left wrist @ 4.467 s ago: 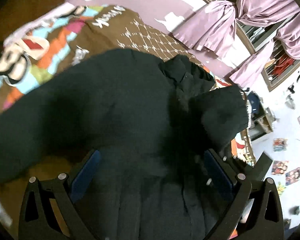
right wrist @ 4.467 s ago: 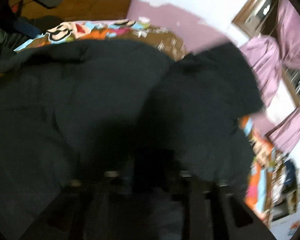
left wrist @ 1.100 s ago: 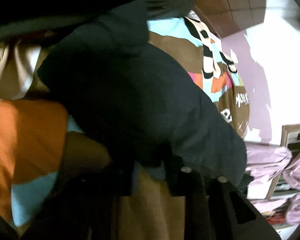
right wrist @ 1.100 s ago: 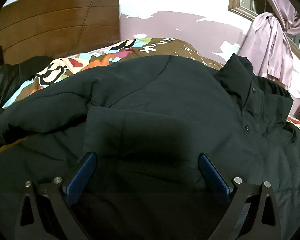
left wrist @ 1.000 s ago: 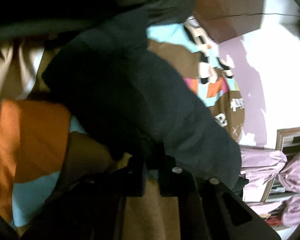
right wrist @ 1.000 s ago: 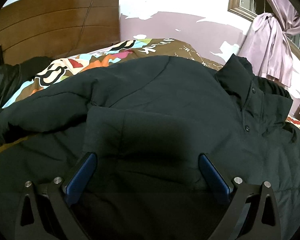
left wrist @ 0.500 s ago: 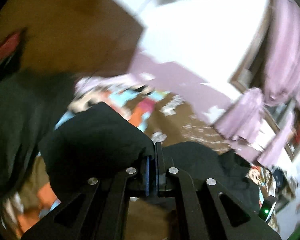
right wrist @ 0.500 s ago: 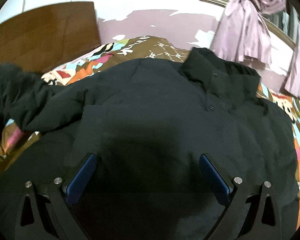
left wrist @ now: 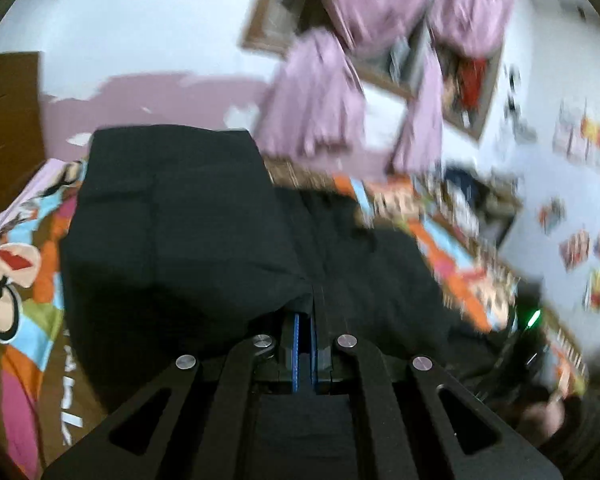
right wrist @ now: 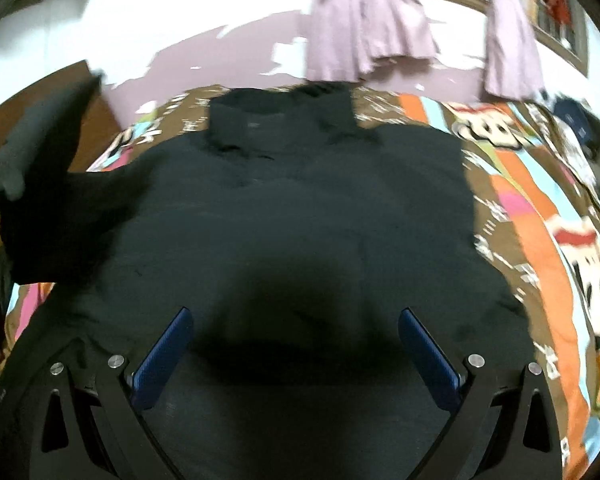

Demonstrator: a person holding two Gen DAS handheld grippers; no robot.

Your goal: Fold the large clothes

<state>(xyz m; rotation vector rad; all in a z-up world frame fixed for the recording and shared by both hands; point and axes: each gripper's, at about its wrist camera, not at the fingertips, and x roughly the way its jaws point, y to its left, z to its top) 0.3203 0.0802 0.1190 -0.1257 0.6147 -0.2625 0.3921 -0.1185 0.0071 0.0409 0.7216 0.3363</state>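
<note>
A large black padded jacket [right wrist: 300, 200] lies spread on the bed, collar at the far end. My left gripper [left wrist: 306, 312] is shut on the jacket's sleeve [left wrist: 172, 232], which is lifted off the bed and bulges up in front of the fingers. In the right wrist view that raised sleeve [right wrist: 48, 160] stands up at the far left. My right gripper [right wrist: 296, 344] hovers open above the lower part of the jacket, with its blue pads [right wrist: 164, 356] wide apart and nothing between them.
The bedsheet [right wrist: 540, 220] is brightly patterned with cartoon figures and shows around the jacket. A wooden headboard [left wrist: 4, 120] is at the left and purple curtains [right wrist: 364, 28] hang on the far wall. A hand [left wrist: 540, 416] shows at the lower right.
The left gripper has risen with the sleeve, rolled upright and swung across toward the jacket's body. The right gripper has shifted sideways, stays open, and now faces the jacket squarely.
</note>
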